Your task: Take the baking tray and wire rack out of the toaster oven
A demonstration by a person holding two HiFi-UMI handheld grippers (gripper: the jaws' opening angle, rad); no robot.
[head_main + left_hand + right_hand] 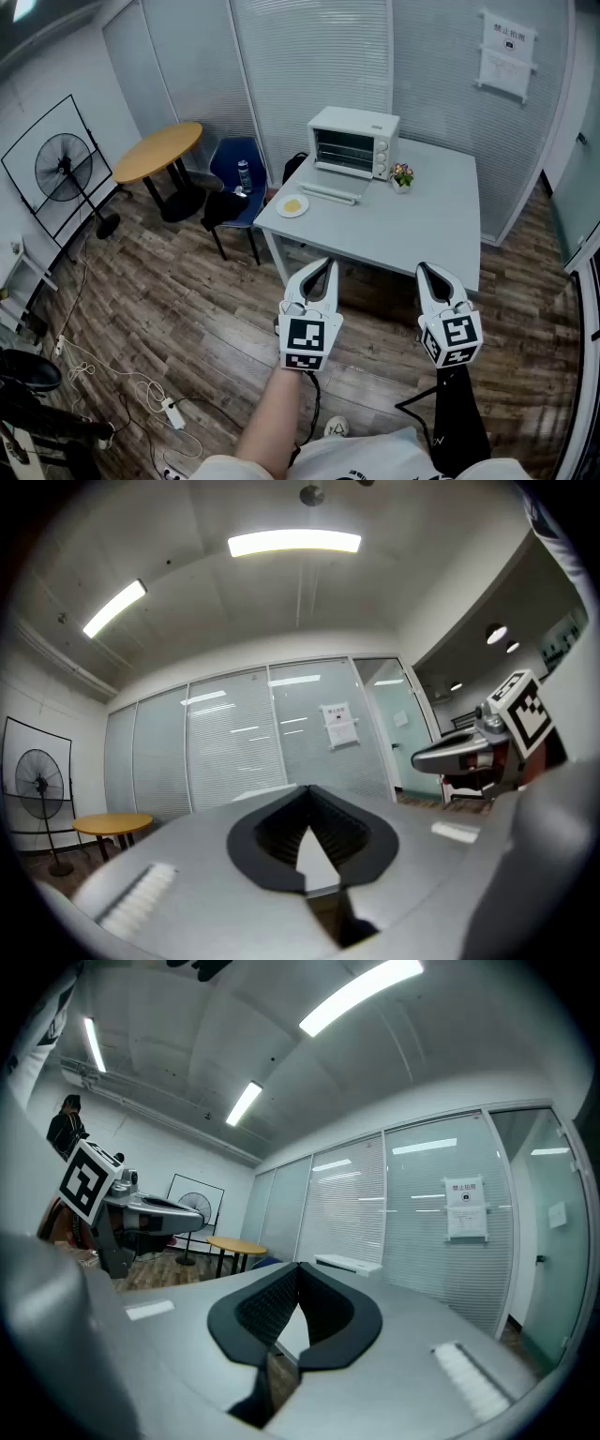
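Since the baking tray and wire rack are too small to pick out, reckon them inside the toaster oven (353, 142), at the far side of the tabletop (412, 230), its door (330, 194) seemingly dropped open.

Tray: probably thin stiff metal, light, slick; pinch its front lip.

Rack: probably rigid wire, light, apt to snag; take the front bar.

Your left gripper (322, 265) and right gripper (427, 270): jaws closed on nothing, well short of the oven.

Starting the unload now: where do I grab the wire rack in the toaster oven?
Pinch its front edge, coming level from the front of the toaster oven, the side facing the plate. The rack seems to lie flat inside the cavity, so only that edge shows.
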